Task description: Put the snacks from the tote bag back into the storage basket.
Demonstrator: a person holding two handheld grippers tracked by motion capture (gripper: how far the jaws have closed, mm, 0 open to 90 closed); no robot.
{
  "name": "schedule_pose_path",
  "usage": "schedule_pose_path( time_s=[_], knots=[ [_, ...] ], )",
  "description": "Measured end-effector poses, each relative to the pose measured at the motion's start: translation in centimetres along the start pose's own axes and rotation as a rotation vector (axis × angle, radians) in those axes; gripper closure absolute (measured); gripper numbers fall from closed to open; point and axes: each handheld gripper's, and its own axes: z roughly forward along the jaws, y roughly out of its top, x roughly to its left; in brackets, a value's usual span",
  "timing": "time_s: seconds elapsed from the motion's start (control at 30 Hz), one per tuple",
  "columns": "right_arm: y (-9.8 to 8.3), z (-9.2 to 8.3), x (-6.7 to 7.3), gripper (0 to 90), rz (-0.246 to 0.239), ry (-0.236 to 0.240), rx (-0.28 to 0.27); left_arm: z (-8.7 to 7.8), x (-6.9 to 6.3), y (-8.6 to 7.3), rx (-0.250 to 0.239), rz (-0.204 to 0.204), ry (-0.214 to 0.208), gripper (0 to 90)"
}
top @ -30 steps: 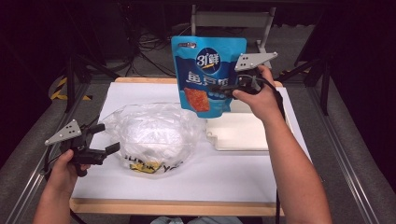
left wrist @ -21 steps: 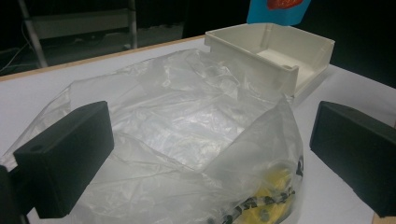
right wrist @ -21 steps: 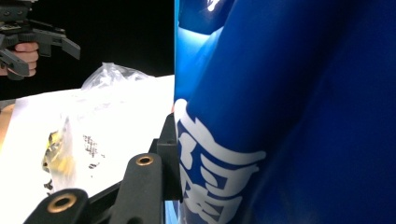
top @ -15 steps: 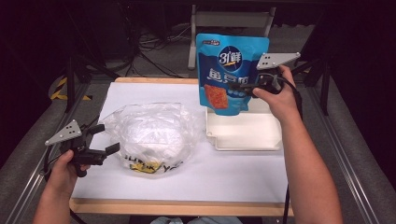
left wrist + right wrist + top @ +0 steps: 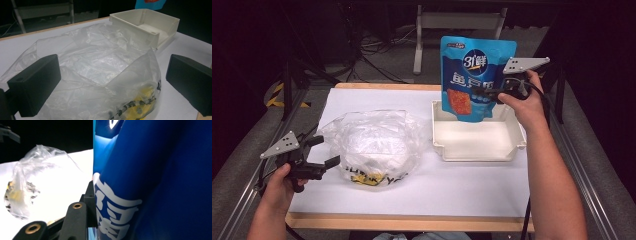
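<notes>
Blue snack pouch hangs upright in our right tongs, which are clamped on its edge, its lower end dipping just above the back of the white tray on the tabletop. Left of the tray lies a crumpled clear plastic bag. Our left tongs sit spread wide just beside that bag, gripping nothing.
</notes>
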Motion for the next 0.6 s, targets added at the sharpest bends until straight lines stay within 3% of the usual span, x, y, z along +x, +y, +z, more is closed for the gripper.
schedule_pose_path(
  time_s=[0.17,0.6],
  knots=[
    [-1.6,0.4,-0.9,61.8,0.034,-0.003,0.011,-0.1,0.2,0.0,-0.007,-0.009,0.005,0.3],
    [-4.6,2.7,-1.3,61.6,0.041,-0.007,0.058,0.3,0.3,0.1,0.007,0.003,-0.003,0.3]
  ],
)
